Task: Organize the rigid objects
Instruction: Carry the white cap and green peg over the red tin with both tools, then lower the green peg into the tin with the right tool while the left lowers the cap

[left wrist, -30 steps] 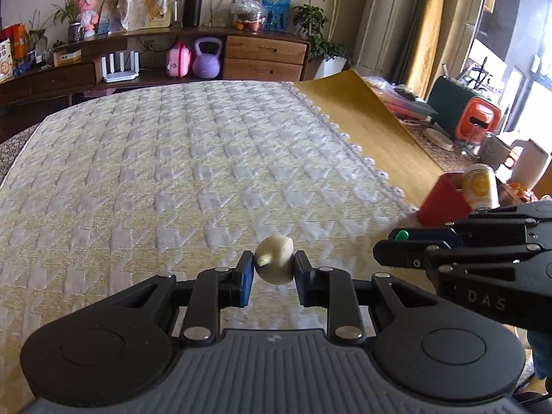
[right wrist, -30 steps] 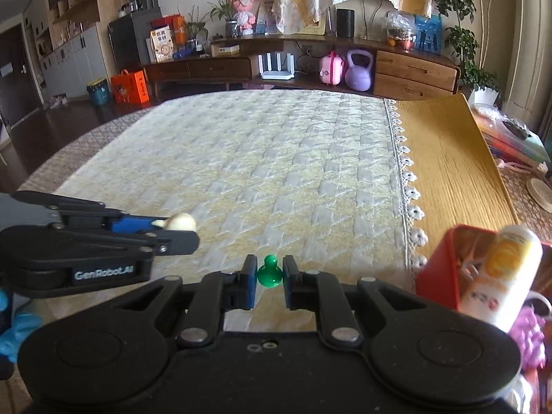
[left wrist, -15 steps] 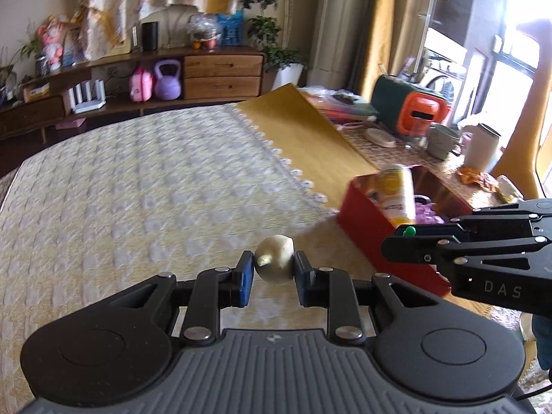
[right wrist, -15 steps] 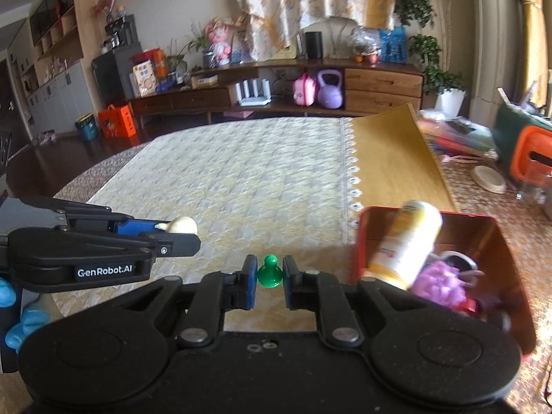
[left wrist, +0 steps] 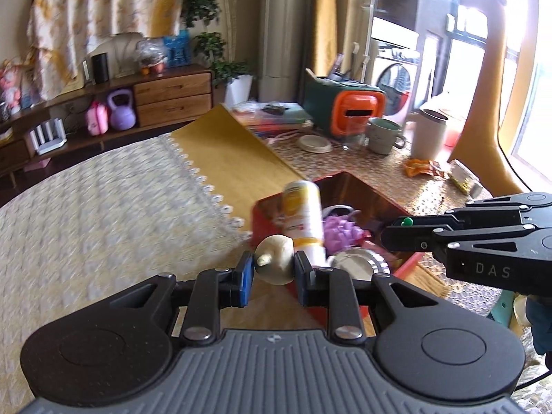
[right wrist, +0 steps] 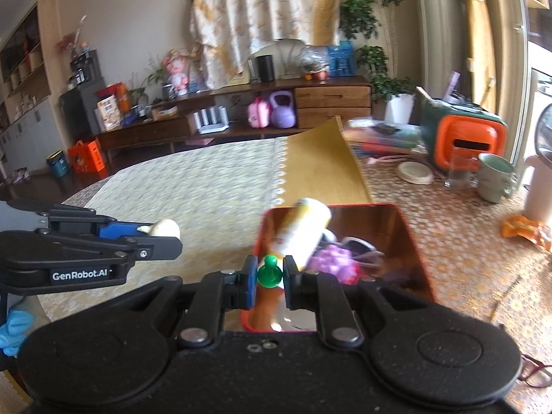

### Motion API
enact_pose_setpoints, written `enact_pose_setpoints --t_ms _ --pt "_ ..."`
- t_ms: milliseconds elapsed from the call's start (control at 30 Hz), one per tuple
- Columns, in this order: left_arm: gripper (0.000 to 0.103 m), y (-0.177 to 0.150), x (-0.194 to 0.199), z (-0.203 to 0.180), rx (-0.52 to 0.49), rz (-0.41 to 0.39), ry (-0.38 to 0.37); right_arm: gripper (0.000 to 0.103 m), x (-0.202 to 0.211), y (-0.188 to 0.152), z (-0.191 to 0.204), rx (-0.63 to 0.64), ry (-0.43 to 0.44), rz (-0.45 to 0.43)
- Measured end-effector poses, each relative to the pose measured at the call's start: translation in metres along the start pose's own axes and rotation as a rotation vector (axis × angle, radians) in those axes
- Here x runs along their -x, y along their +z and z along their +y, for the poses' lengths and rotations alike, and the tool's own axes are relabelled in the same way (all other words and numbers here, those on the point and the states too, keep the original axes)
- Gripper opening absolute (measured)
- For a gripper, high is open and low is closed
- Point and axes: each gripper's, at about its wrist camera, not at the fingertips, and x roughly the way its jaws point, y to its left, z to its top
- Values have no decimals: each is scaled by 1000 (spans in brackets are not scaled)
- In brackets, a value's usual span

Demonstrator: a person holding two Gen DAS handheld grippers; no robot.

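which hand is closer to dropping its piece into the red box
Right, probably. The right gripper holds the green pawn already over the red box near its front corner, while the left gripper with the cream garlic-shaped piece is just short of its rim.

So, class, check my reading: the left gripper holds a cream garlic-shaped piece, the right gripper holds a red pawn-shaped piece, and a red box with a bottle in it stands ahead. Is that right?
Not quite: the pawn-shaped piece is green, not red, as the right wrist view shows it pinched in the right gripper. The rest stands: the left gripper holds the cream garlic-shaped piece, and the red box with the bottle stands ahead.
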Motion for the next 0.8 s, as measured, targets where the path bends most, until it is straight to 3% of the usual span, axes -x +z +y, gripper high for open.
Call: enact_pose_setpoints --t_ms 433,800 --pt "25 16 -45 -53 -52 56 -51 14 9 -19 -59 -75 -52 -3" --pt "25 29 -110 -67 -56 128 -46 14 -29 -23 -80 -40 -89 51"
